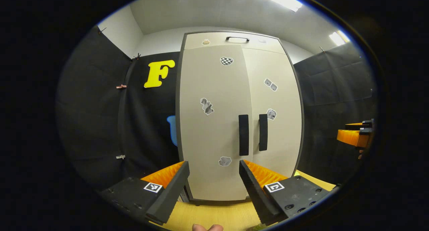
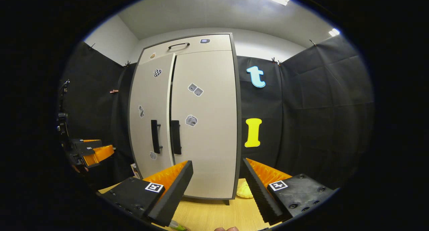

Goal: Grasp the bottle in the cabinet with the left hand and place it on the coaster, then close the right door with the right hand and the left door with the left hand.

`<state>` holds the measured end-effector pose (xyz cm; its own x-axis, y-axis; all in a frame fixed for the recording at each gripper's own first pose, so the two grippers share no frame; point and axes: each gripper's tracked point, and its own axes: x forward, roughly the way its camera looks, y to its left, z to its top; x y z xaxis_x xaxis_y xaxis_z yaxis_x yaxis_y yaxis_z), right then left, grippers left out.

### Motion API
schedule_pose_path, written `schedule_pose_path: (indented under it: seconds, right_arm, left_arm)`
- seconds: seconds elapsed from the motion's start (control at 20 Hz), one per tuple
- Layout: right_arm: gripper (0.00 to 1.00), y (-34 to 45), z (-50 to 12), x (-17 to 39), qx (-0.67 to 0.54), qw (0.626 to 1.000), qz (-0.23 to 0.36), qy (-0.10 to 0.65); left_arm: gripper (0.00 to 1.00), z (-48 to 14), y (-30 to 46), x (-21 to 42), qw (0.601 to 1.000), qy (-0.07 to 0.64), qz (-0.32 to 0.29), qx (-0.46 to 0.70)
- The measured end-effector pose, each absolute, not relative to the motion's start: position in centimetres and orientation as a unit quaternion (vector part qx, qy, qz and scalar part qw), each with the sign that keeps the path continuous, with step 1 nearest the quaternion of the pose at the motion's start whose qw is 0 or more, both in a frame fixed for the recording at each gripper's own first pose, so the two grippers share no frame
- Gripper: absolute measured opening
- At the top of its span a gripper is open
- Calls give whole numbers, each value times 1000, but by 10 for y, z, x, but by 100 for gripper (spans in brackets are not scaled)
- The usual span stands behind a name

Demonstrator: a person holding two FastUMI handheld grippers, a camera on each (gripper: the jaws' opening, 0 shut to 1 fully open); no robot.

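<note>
Apparently I'm near the end: the cabinet looks shut, right door flush, left door showing a thin gap at its top edge in the right gripper view (maybe not fully seated). Both the left gripper and right gripper hold their fingers open, gripping nothing. I can't make out the bottle or coaster; something pale yellow sits on the tabletop by the cabinet's right corner. Open room lies in front of both grippers.
</note>
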<state>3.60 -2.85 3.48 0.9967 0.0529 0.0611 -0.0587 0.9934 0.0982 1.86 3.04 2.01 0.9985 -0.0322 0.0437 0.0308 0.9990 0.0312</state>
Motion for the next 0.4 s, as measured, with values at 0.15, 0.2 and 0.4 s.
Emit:
schedule_pose_path:
  seconds: [0.15, 0.2, 0.4]
  right_arm:
    - [98, -17, 36, 31, 55, 998, 32, -28]
    - [98, -14, 37, 29, 56, 997, 34, -28]
    - [98, 2, 36, 23, 54, 997, 44, -29]
  left_arm:
    - [95, 16, 41, 0, 1000, -17, -4, 18]
    - [95, 16, 44, -6, 1000, -17, -4, 18]
    - [95, 15, 47, -22, 1000, -13, -11, 10]
